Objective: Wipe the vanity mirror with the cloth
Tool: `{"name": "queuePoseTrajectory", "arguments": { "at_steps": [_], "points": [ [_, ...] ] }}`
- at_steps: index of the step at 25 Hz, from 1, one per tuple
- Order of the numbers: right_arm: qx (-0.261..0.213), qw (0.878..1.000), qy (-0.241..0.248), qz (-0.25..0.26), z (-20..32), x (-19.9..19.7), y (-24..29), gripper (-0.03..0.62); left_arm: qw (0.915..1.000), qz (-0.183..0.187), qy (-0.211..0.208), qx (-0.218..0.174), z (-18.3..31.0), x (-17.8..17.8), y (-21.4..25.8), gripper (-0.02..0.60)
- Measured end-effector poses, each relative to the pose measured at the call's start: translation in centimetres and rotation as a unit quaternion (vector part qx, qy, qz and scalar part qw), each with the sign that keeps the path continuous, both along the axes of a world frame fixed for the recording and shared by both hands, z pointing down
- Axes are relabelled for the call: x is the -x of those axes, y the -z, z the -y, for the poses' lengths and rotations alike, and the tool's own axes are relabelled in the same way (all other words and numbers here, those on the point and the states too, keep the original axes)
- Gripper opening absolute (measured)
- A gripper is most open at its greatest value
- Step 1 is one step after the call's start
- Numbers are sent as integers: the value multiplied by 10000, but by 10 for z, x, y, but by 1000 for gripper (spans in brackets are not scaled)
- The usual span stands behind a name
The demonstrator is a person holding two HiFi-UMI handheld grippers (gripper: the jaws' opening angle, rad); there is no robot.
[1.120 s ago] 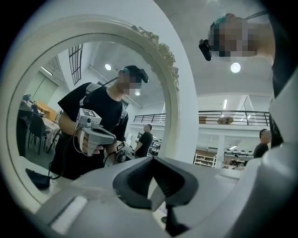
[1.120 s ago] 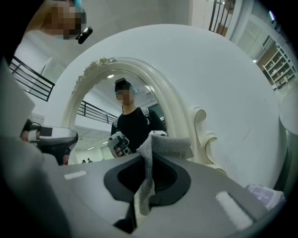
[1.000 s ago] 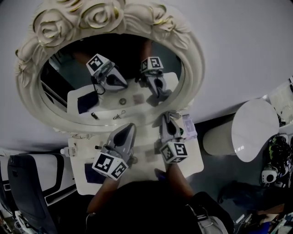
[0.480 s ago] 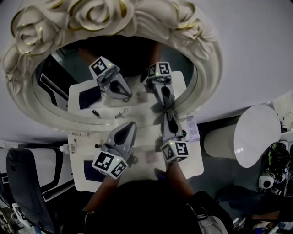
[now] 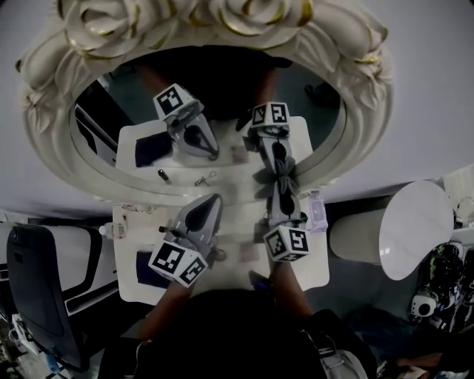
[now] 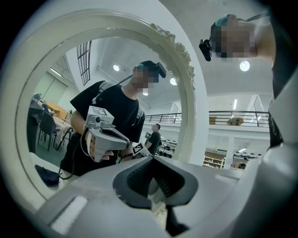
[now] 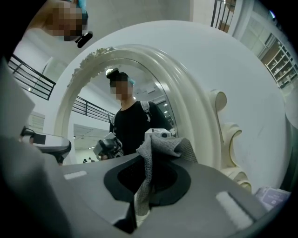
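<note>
The right gripper (image 7: 149, 181) has its fingers pressed together on the cloth (image 7: 160, 148). The grey knit cloth is pinched between them and bunches up above the tips. In the head view the right gripper (image 5: 278, 186) points up the frame just right of centre. The cloth (image 5: 275, 175) lies against the lower part of the glass of the vanity mirror (image 5: 368, 96) and meets its own reflection there.

The left gripper (image 6: 156, 186) has its fingers drawn together, or very nearly so, with nothing pinched between them. In the head view the left gripper (image 5: 210, 201) is left of centre, its tips just short of the lower rim of the mirror and apart from the glass.

The mirror is oval, in a thick cream frame with gilt touches, and fills the top of the head view against a plain grey wall. It stands at the far edge of a white bench (image 5: 315, 268). A dark flat pouch (image 5: 147, 271) lies on the bench at lower left, and a pale packet (image 5: 318, 210) lies by the frame at centre right. Beside the bench, a dark chair (image 5: 33, 285) is at lower left and a white round tapered stand (image 5: 407, 222) at right.

Both gripper views show a tall hall with ceiling lights and railings reflected in the glass.

There are two grippers, one cloth and one mirror. Two carved roses (image 5: 104, 22) show along the top of the frame, and the glass shows each gripper once more.
</note>
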State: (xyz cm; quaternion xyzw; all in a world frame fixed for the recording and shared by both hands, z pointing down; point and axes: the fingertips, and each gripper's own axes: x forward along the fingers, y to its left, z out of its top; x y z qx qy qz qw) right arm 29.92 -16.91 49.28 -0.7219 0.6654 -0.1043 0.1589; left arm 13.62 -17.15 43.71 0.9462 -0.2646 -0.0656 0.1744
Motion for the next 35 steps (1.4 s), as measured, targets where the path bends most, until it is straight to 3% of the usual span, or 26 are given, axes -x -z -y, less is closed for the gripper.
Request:
{"name": "queuePoseTrajectory", "arguments": {
  "at_steps": [13, 20, 35],
  "points": [
    [-142, 9993, 311, -147, 0, 19, 21, 17, 9986, -44, 516, -67, -11, 23, 14, -2],
    [-235, 9965, 774, -210, 29, 109, 25, 17, 9960, -152, 872, -77, 3, 102, 10, -2],
    [-365, 9845, 1672, -388, 65, 236, 26, 17, 9887, -163, 1487, 5, 15, 195, 7, -2]
  ]
}}
